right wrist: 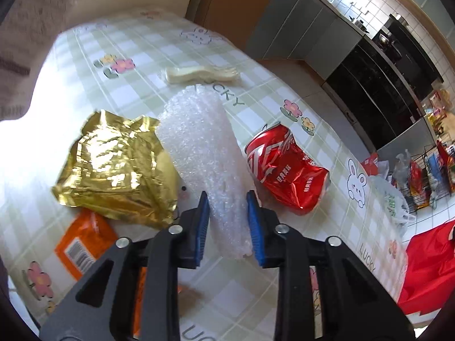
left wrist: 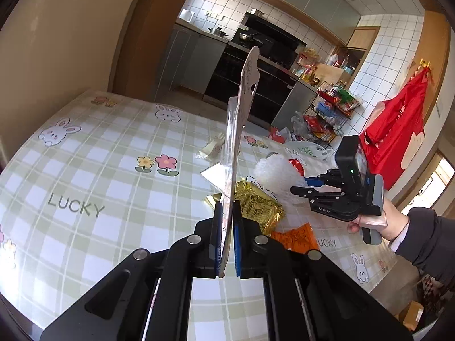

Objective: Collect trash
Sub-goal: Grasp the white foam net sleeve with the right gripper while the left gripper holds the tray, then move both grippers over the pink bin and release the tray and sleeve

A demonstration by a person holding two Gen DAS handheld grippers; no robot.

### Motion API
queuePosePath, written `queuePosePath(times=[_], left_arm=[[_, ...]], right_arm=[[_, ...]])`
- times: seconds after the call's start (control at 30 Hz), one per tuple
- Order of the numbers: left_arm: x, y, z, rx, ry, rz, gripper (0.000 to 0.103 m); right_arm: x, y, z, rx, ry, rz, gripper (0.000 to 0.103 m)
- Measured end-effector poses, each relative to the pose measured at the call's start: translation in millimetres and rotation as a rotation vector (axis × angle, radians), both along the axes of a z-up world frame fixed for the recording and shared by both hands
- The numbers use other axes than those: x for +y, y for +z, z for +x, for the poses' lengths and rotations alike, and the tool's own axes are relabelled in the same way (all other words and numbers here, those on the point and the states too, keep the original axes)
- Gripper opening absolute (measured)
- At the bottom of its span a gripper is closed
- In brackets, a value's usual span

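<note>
- The table (right wrist: 71, 56) has a green-checked cloth with bunnies and flowers, and most of the trash sits in one bunch on it.
- One orange wrapper (right wrist: 82, 244) with a barcode lies flat at the left, its top edge tucked under the gold one.
- One crumpled gold foil bag (right wrist: 113, 164) comes next, touching the bubble wrap's side.
- One cream plastic wrapper (right wrist: 199, 75) sits further back, apart from the bunch.
- One roll of bubble wrap (right wrist: 204, 147) lies in the middle, and the right tongs (right wrist: 227, 218) are around its near end, blue pads pressing both sides, so clenched on it.
- One crushed red soda can (right wrist: 287, 167) lies just right of the roll.
- From the left wrist view, the left tongs (left wrist: 226, 227) are clamped tight on one flat blister pack (left wrist: 241, 119), card plus clear plastic, held upright and edge-on above the table.
- One hand (left wrist: 372, 221) in a dark sleeve holds the right tool.
- One red bag (left wrist: 398, 130) hangs at the far right.
</note>
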State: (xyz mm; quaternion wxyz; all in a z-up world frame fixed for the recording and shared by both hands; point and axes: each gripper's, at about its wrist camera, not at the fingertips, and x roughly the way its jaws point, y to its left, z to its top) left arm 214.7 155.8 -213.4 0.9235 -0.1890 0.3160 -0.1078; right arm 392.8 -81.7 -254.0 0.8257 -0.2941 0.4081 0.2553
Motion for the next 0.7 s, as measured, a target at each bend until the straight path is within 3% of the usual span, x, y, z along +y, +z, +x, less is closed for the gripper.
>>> queuePosePath(times=[0.2,0.37,0.53,0.7], left_arm=[[-1.0,-4.9,-25.1,0.019,0.009,-0.074,0.007],[-9.7,-1.9,-41.9,0.031,-0.015,-0.091,0.007],[-24.4,9.0,-54.1,0.024,-0.048,-0.089,0.007],[-37.9,28.0,-72.4,-0.001,-0.073,-0.074,0.007]], right_arm=[[-36.0,39.1,-34.7,0.021,-0.146,0.285,0.026],[-60.9,61.1,-82.0,0.030,-0.238,0.502,0.026],[-75.7,73.1,-138.4,0.016,-0.262,0.589,0.026],[-95.1,78.1,-190.3,0.020,-0.292,0.611,0.026]])
